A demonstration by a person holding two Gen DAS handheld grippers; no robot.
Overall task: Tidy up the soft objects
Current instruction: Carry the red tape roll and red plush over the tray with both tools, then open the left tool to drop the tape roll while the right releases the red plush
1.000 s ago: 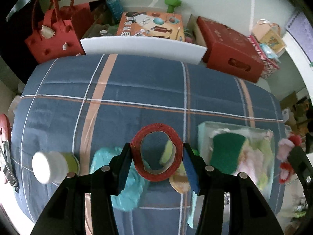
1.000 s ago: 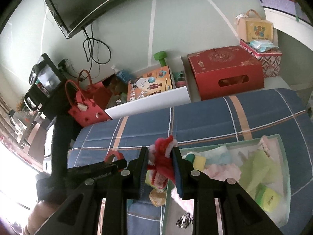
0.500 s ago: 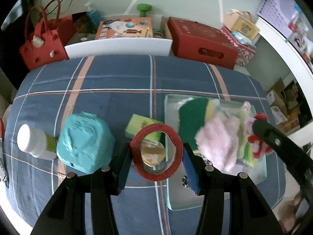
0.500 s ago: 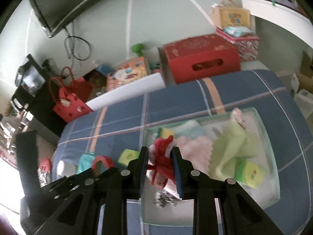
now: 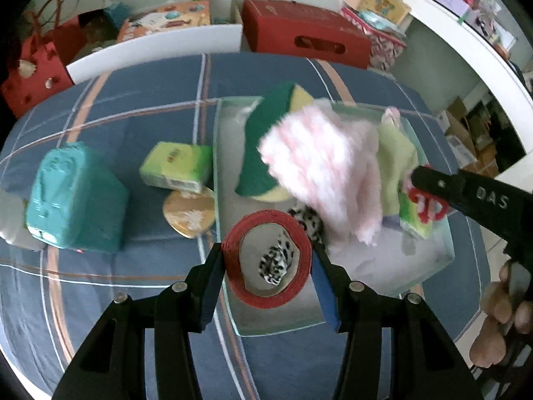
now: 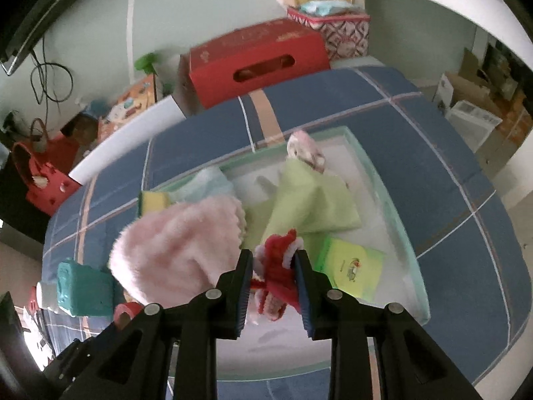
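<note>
Two grippers are hovering over the tray point(image 5: 429, 268) near the bed's right edge; left gripper point(image 5: 268, 260) is pinching a red tape ring point(image 5: 233, 256); right gripper point(image 6: 272, 278) is squeezing a red-and-white fuzzy toy point(image 6: 276, 266); I'd lower each into bare tray floor before easing the jaws apart.

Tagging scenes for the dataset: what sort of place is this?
Probably a room in a home: a bed or table under a blue plaid cover, gift boxes like the red box against the wall, a red handbag beside them.

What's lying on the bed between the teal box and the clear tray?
A green packet and a tan heart-shaped piece, seen in the left wrist view between the teal box and tray.
</note>
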